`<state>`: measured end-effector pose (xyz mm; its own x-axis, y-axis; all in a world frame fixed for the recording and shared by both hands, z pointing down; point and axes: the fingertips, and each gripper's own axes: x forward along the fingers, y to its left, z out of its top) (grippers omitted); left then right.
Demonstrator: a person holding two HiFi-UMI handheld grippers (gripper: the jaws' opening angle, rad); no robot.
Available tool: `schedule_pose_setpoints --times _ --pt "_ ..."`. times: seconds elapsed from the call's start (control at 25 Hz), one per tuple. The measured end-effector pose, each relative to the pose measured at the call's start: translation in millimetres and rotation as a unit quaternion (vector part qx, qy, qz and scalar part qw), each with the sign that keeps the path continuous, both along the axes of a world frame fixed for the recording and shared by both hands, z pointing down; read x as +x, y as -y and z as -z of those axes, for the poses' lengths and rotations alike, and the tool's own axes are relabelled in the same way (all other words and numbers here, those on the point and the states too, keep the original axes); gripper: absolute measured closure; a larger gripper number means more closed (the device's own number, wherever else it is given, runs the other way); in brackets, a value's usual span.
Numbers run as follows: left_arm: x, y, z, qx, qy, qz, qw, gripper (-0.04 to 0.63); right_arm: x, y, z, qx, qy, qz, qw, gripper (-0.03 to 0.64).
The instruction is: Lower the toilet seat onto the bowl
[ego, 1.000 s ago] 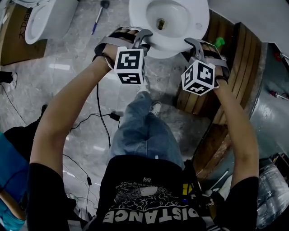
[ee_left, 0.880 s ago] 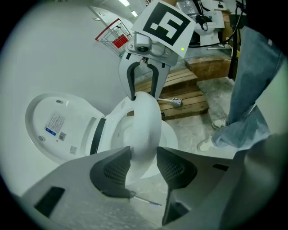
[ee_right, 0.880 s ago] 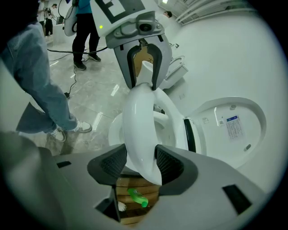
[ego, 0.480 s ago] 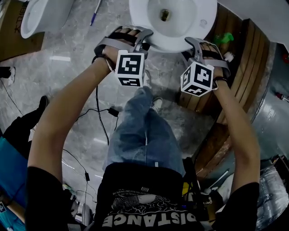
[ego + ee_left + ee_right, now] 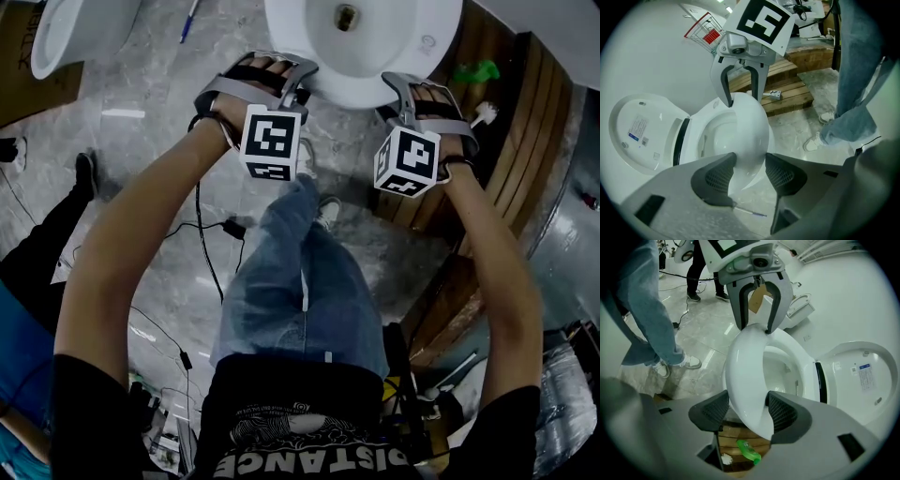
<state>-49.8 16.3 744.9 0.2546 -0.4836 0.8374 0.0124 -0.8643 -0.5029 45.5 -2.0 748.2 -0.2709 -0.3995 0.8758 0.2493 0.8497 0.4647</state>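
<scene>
The white toilet seat [image 5: 361, 92] lies down on the bowl at the top of the head view, with the lid [image 5: 642, 131] standing open behind it. My left gripper [image 5: 302, 86] straddles the left front of the seat's rim [image 5: 750, 126], and its jaws have just been opening around it. At the right front of the rim [image 5: 745, 366] my right gripper [image 5: 396, 89] does the same. From each gripper view the other gripper shows across the seat: the right gripper [image 5: 743, 97] and the left gripper [image 5: 754, 328]. The rim fills both gaps, and the pads look slack on it.
Stacked wooden pallets [image 5: 506, 141] stand right of the toilet, with a green bottle [image 5: 478, 70] and a brush [image 5: 483, 114] on them. A second toilet [image 5: 70, 33] is at the top left. Cables [image 5: 202, 244] cross the marble floor. Another person's leg [image 5: 42, 248] is at the left.
Both grippers stay at the seat's front rim while the toilet slides slightly right in the head view. The other person's leg has stepped further in at the left.
</scene>
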Motion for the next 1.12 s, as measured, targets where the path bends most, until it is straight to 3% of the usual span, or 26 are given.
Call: schedule_pose_setpoints --times 0.64,0.92,1.12 --pt "1.8 2.2 -61.4 -0.068 0.012 -0.011 0.9976 0.401 1.6 2.1 -58.6 -0.043 -0.033 -0.013 0.998 0.362" --pt "-2.2 1.2 -71.3 -0.091 0.013 -0.008 0.9957 0.414 -4.4 -0.1 -63.0 -0.086 -0.012 -0.056 0.995 0.364" --pt "-0.5 -0.7 -67.1 -0.108 -0.004 0.015 0.994 0.417 -7.3 -6.4 -53.7 -0.123 0.035 -0.116 0.985 0.374"
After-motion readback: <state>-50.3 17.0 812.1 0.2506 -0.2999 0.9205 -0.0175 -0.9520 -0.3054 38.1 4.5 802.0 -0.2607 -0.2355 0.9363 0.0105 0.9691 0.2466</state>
